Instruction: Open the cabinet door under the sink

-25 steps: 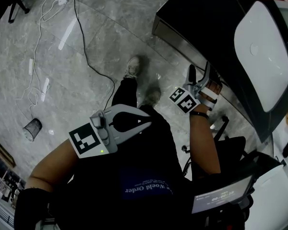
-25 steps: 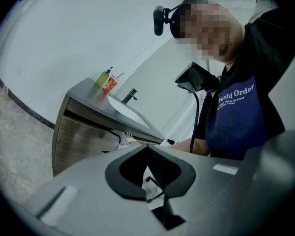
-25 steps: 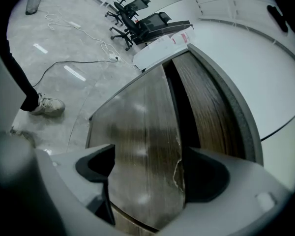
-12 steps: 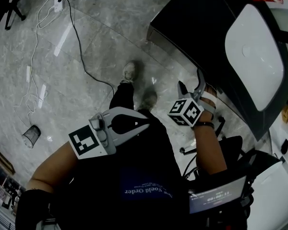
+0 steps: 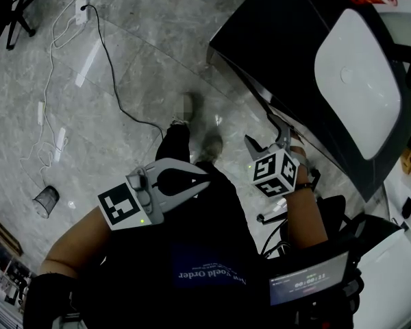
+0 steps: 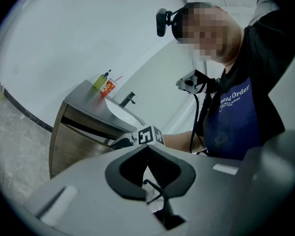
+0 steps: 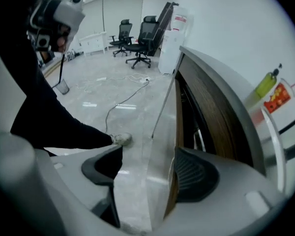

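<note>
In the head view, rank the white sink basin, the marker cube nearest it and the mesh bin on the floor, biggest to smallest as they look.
1. White sink basin
2. Marker cube, though it is much nearer
3. Mesh bin, far down on the floor

Left claw (image 5: 206,175) tips together, right claw (image 5: 267,137) closing astride cabinet door (image 7: 162,132) edge

Head view dim and underexposed, clothing near black. The glossy floor (image 5: 123,67) carries pale streaks of overhead light. The white basin (image 5: 356,74) is the brightest patch. Both gripper views are fisheye: corners vignetted black, straight lines bowed, near foreground soft. The cabinet door (image 7: 160,146) mirrors floor glare.
</note>
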The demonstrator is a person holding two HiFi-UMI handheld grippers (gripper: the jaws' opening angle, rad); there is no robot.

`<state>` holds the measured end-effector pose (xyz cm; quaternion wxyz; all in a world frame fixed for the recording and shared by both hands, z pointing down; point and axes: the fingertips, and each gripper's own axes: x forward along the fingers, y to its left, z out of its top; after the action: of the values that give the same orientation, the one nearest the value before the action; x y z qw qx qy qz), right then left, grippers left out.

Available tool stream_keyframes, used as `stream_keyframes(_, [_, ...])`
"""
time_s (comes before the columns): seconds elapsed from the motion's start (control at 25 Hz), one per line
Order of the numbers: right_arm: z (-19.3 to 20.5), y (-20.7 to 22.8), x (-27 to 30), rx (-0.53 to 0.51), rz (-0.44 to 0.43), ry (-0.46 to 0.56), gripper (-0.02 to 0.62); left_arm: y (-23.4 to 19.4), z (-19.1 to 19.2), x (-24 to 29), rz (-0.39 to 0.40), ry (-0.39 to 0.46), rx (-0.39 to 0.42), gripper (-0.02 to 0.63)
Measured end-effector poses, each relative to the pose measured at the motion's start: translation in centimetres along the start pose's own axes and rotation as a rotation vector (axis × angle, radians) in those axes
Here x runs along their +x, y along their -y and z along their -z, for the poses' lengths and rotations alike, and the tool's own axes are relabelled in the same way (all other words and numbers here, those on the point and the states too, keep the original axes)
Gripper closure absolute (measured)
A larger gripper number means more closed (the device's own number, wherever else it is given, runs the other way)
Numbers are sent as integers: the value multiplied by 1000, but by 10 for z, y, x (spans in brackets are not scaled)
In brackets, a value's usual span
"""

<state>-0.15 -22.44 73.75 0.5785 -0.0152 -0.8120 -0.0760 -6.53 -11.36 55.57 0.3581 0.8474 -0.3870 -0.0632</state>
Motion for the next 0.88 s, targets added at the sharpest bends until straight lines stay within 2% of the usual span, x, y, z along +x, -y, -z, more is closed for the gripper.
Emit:
stream_keyframes(0.16, [-12, 0, -10, 203, -194, 143, 276, 0, 1, 2, 9, -3, 2, 606])
stream_keyframes(0.32, [-23, -17, -20, 351, -382, 274, 303, 0, 0, 4, 13, -6, -4, 606])
stream_keyframes(0.4, [-28, -27, -22, 381, -420, 317, 322, -2, -2, 3, 9, -8, -5, 606])
stream_keyframes(0.52, [-32, -28, -24, 452, -420, 387, 322, -4, -9, 3, 12, -19, 1, 606])
stream_keyframes(0.6, [-31, -32, -26, 453, -441, 409, 322, -6, -13, 5, 15, -31, 3, 606])
stream_keyframes(0.76, [-35, -62, -22, 303, -500, 348, 330, -17, -29, 9, 18, -46, 22, 606])
stream_keyframes(0.88, [-38, -70, -19, 324, -477, 333, 330, -24, -41, 2, 35, -48, 36, 606])
